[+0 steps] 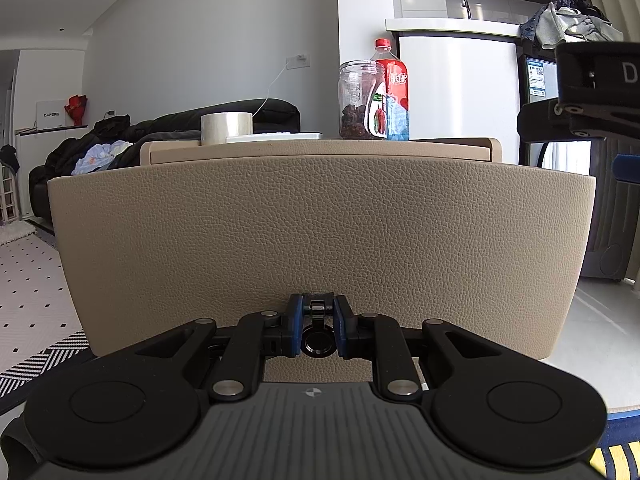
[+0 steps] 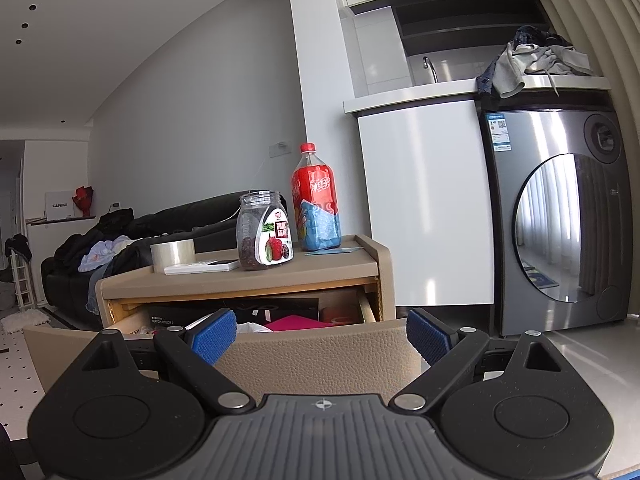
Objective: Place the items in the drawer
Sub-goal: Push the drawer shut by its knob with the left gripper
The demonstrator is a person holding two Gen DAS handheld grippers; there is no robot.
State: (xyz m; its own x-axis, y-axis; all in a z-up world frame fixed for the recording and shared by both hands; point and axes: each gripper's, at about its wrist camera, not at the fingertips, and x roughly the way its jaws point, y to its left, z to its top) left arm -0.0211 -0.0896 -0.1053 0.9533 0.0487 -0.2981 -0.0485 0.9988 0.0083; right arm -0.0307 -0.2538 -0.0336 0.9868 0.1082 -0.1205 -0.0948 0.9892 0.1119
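**Holding the drawer open, with the items up and behind the free fingers**

Gripping the dark pull (image 1: 317,320) low on the drawer front (image 1: 320,240), the left gripper (image 1: 317,326) has its blue pads drawn in narrow on either side of that small handle. It sits square to the panel, so this hand is tied up with the drawer itself.

The right gripper (image 2: 320,334) is the free one. Its fingers (image 2: 214,336) stand wide apart with nothing between them, hovering just above the top edge of the front, which runs crosswise under them. Beyond that edge the open drawer (image 2: 256,322) shows a black box, something pink and something white inside.

The things most likely meant for the drawer stand on the cabinet top (image 2: 312,270), higher than the drawer and farther back: a tape roll (image 2: 173,254) at the left, a flat white box (image 2: 202,267), a jar (image 2: 265,236) upright in the middle, and a bottle (image 2: 317,200) upright to its right. From the right fingers, all of these lie ahead and upward, with the open drawer in between. The jar looks nearest to centre. My judgement is that the right hand must rise over the open drawer and reach forward, taking an upright item from the side.
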